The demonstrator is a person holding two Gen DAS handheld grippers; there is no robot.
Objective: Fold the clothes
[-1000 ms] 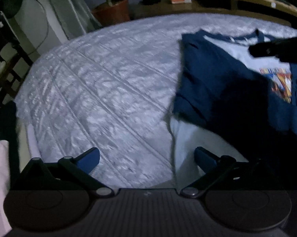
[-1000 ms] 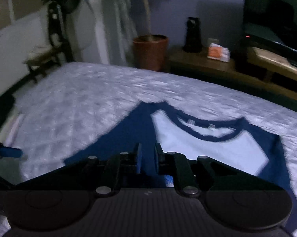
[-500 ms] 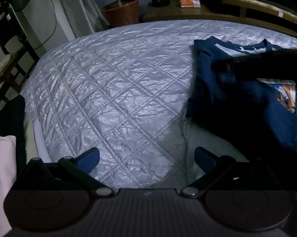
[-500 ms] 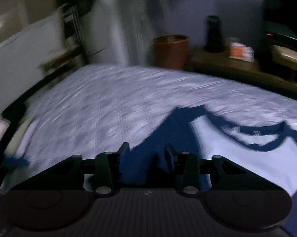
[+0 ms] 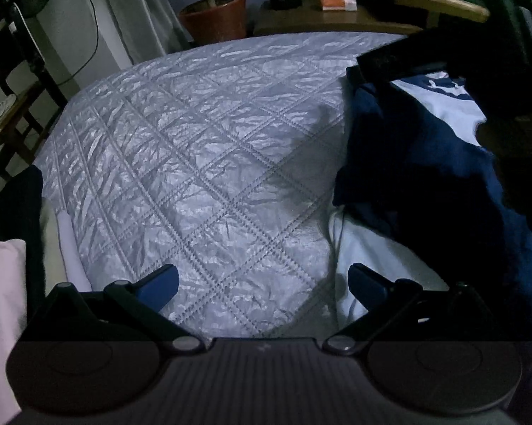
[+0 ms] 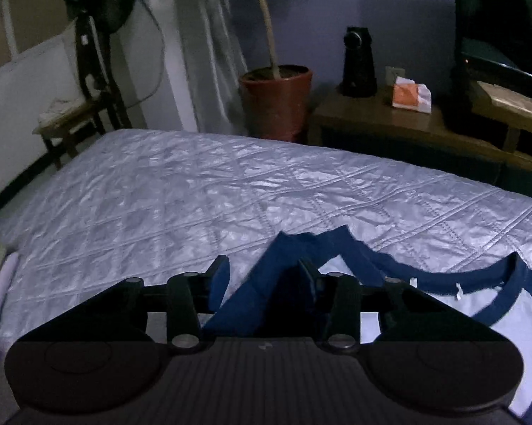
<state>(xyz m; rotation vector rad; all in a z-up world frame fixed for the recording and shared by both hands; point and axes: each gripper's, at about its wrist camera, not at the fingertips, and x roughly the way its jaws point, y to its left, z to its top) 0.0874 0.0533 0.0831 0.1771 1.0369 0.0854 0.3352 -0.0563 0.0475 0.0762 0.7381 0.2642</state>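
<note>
Black left gripper (image 5: 262, 283) with blue, seemingly rubbery, pads (image 5: 159, 281).

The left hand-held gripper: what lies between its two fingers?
Only the bare quilted bedcover lies between the left hand-held gripper fingers, in the left wrist view; the shirt lies beside.

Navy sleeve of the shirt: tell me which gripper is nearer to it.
Right. The right gripper has the navy sleeve between its closing jaws, pads not yet pressing. The left gripper hovers open over the quilt, beside the shirt's pale hem, apart from the sleeve.
</note>
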